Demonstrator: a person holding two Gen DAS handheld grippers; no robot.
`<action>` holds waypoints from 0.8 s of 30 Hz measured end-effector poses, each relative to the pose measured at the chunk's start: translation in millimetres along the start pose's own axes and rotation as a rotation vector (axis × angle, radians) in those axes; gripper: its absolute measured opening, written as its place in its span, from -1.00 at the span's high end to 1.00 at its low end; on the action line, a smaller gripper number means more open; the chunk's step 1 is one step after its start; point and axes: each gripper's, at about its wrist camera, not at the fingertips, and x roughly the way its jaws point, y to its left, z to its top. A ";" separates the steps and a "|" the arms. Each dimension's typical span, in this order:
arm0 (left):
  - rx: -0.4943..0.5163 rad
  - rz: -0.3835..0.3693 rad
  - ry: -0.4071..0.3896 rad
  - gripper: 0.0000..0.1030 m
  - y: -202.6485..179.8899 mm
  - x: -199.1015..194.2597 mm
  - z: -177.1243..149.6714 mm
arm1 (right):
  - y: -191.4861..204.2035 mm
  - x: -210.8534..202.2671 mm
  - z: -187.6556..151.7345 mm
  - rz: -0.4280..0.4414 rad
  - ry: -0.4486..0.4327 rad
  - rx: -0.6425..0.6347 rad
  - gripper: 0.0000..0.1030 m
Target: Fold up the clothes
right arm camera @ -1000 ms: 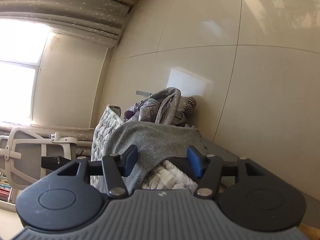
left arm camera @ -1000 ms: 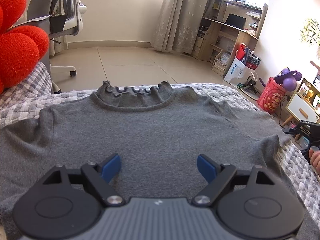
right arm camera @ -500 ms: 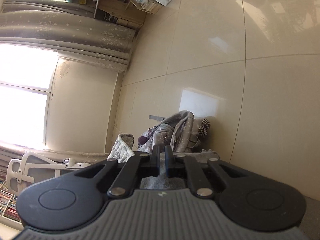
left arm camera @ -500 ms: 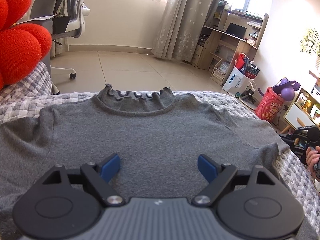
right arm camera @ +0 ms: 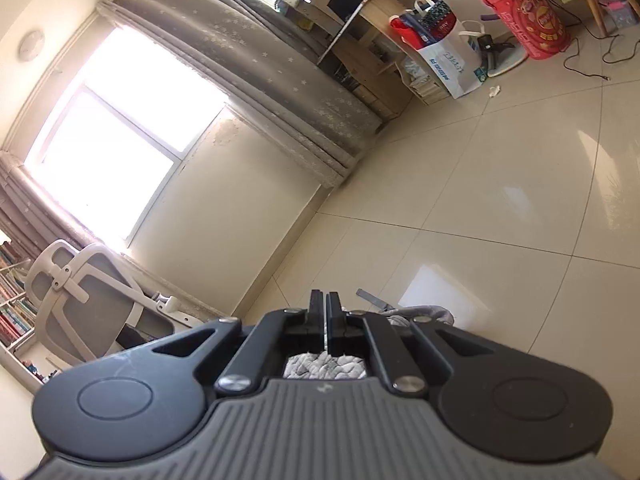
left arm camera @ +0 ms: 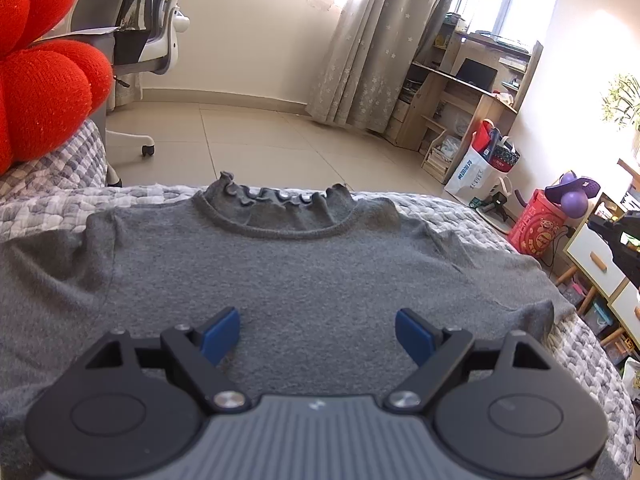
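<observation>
Left gripper (left arm camera: 317, 330) hovering wide apart, nothing pinched, low in the frame over the grey sweater (left arm camera: 304, 276). Sweater spread flat mid-frame on the checked quilt (left arm camera: 460, 212), ruffled collar (left arm camera: 280, 200) toward the floor. Red plush (left arm camera: 44, 80) upper left. Right gripper (right arm camera: 324, 318) squeezed together; can't tell if any cloth's caught in there. Office chair (right arm camera: 80, 292) at left.
</observation>
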 end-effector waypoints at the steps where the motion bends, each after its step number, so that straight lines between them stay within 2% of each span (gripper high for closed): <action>1: -0.002 -0.001 -0.001 -0.67 0.4 -0.4 0.1 | 5.0 -0.4 -1.5 0.014 0.003 -0.015 0.93; 10: -0.015 -0.009 -0.007 -0.67 3.0 -3.2 -1.3 | 37.3 3.1 -9.6 0.080 0.057 -0.103 0.93; 13: -0.013 -0.011 -0.006 -0.67 2.6 -3.3 -1.9 | 35.6 4.2 -14.9 0.035 0.125 -0.080 0.91; 15: -0.012 -0.011 -0.006 -0.67 2.4 -3.0 -1.9 | 29.7 6.4 -21.4 -0.016 0.202 -0.047 0.75; 20: -0.011 -0.013 -0.005 -0.67 2.1 -3.5 -2.3 | 15.1 8.4 -43.8 -0.129 0.350 -0.020 0.72; 22: -0.011 -0.013 -0.005 -0.67 2.0 -3.8 -2.5 | 9.8 6.0 -49.5 -0.158 0.378 -0.013 0.58; 23: -0.011 -0.013 -0.004 -0.67 1.9 -4.0 -2.7 | 8.0 3.4 -51.8 -0.170 0.387 -0.002 0.26; 24: -0.011 -0.013 -0.004 -0.67 1.9 -4.1 -2.8 | 6.9 0.0 -53.8 -0.180 0.389 0.004 0.07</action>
